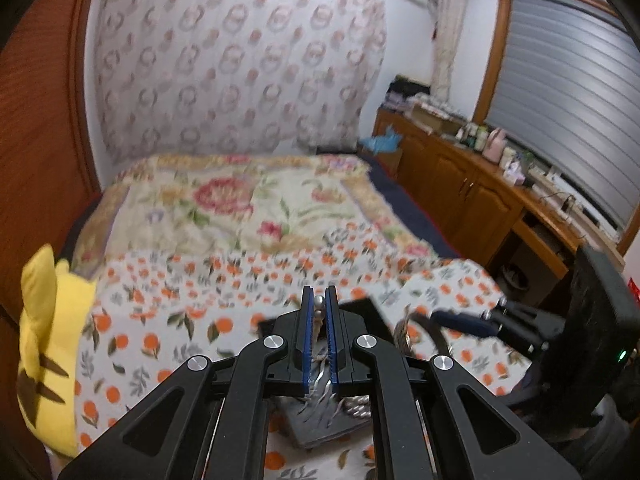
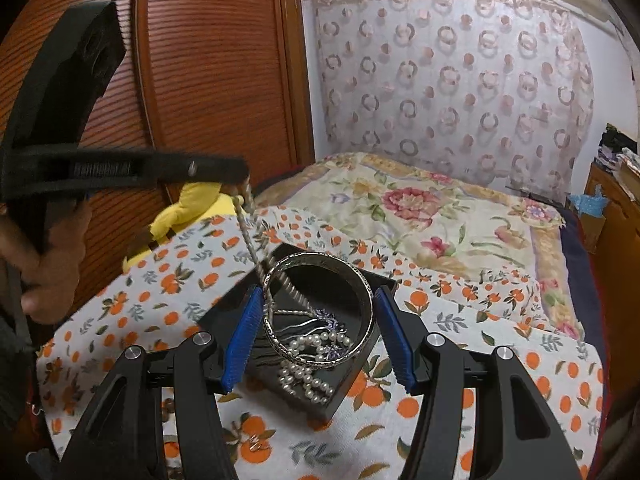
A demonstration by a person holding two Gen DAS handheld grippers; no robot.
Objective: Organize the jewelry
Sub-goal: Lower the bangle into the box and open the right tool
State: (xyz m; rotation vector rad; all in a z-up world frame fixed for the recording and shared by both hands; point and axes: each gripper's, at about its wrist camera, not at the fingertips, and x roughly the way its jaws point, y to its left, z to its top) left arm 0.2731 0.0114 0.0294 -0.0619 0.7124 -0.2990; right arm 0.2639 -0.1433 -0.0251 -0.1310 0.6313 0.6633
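A black jewelry tray (image 2: 352, 384) lies on the orange-print cloth on the bed. It holds a pearl string (image 2: 308, 372) and a purple-stoned piece (image 2: 332, 324). My right gripper (image 2: 318, 312) is shut on a silver bangle (image 2: 362, 280), held upright between its blue pads (image 2: 242, 344) above the tray. My left gripper (image 1: 319, 304) is shut on a twisted silver chain (image 1: 319, 322) with a ball end; the chain (image 2: 250, 242) hangs slanting down into the tray. The tray (image 1: 316, 428) shows under the left fingers. The left gripper (image 2: 240, 178) appears at upper left in the right wrist view.
A yellow plush toy (image 1: 48, 344) lies at the bed's left edge by a wooden wardrobe (image 2: 200, 60). A floral blanket (image 1: 248, 204) covers the far bed. A wooden cabinet (image 1: 472, 184) with bottles runs along the right wall. The right gripper (image 1: 472, 320) is at right in the left wrist view.
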